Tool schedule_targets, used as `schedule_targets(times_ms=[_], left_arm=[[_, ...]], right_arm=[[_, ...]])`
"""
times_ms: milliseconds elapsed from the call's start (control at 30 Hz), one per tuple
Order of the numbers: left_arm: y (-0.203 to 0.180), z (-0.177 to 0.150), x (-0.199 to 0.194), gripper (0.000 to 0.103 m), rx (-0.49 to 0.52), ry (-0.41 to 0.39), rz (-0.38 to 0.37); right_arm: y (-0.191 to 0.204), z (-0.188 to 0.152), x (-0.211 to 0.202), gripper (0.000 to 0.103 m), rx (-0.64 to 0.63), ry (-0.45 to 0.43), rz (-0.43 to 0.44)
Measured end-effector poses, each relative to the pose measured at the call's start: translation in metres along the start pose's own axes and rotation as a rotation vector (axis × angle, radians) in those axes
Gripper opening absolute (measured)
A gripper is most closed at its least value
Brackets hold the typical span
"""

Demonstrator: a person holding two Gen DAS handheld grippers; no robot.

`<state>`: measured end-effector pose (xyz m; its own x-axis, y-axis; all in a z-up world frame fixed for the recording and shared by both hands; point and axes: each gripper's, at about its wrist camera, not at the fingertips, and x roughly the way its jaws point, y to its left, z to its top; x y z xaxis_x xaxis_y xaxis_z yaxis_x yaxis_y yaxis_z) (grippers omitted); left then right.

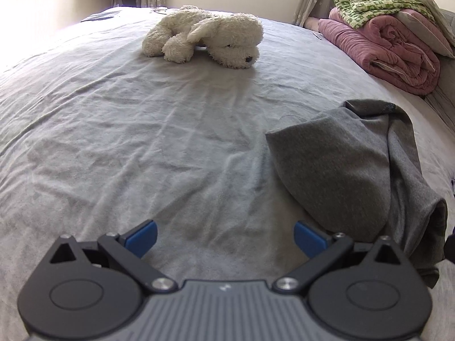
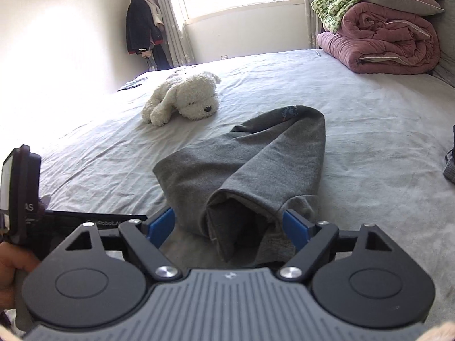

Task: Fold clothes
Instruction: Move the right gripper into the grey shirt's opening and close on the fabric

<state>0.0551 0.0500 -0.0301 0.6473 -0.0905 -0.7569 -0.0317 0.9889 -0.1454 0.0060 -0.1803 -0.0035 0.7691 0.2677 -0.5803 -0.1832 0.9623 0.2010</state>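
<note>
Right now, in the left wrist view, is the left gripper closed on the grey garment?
No, the left gripper is open over bare bedsheet, with the grey garment lying off to its right.

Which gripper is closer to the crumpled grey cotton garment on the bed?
Right. The right gripper has the crumpled grey cotton garment bunched between its open fingers; the left gripper hovers over bare sheet, garment off to its right.

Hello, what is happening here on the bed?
A person with a gripper in each hand is folding clothes on a bed. A grey garment lies bunched on the sheet. The right gripper has open jaws around its near end; the left gripper is open over bare sheet. A plush dog lies beyond.
</note>
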Motion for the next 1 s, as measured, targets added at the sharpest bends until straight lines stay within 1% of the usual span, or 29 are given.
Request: schedule_targets(times_ms=[67,133,167,200,233,300,367,400,433,467,533,600,733,1000], left_arm=[[0.002,0.001,-0.002,0.102,-0.010,-0.003,0.000],[0.004,0.001,-0.003,0.102,-0.016,-0.004,-0.002],[0.004,0.000,-0.004,0.102,-0.017,-0.005,-0.002],[0.005,0.000,-0.004,0.102,-0.018,-0.006,-0.002],[0.005,0.000,-0.004,0.102,-0.020,-0.007,-0.004],[0.007,0.001,-0.003,0.102,-0.026,-0.003,-0.007],[0.009,0.001,-0.001,0.102,-0.039,0.007,-0.006],[0.010,0.001,-0.001,0.102,-0.044,0.012,-0.008],[0.011,0.001,-0.001,0.102,-0.049,0.015,-0.014],[0.012,0.001,-0.001,0.102,-0.054,0.018,-0.019],[0.014,0.002,-0.004,0.102,-0.064,0.017,-0.032],[0.015,0.003,-0.006,0.102,-0.064,0.015,-0.038],[0.014,0.002,-0.014,0.102,-0.043,-0.002,-0.034],[0.011,0.001,-0.031,0.102,-0.019,-0.065,-0.033]], right_arm=[[0.006,-0.002,0.003,0.079,0.000,0.011,0.030],[0.011,-0.005,0.005,0.071,0.000,0.022,0.060],[0.014,-0.006,0.007,0.070,0.000,0.027,0.075],[0.016,-0.007,0.009,0.065,0.001,0.033,0.085],[0.015,-0.008,0.015,0.060,0.006,0.040,0.071],[0.012,-0.010,0.028,0.056,0.023,0.053,0.033],[0.006,-0.012,0.040,0.049,0.047,0.065,0.005],[0.004,-0.013,0.044,0.041,0.056,0.073,0.003],[0.002,-0.014,0.048,0.022,0.064,0.081,0.002],[0.002,-0.016,0.048,0.018,0.069,0.084,0.008],[0.001,-0.019,0.047,0.012,0.080,0.088,0.021],[-0.001,-0.015,0.038,0.008,0.101,0.075,0.051],[-0.005,-0.009,0.018,0.007,0.142,0.049,0.111],[-0.019,-0.009,-0.028,0.007,0.245,0.051,0.242]])
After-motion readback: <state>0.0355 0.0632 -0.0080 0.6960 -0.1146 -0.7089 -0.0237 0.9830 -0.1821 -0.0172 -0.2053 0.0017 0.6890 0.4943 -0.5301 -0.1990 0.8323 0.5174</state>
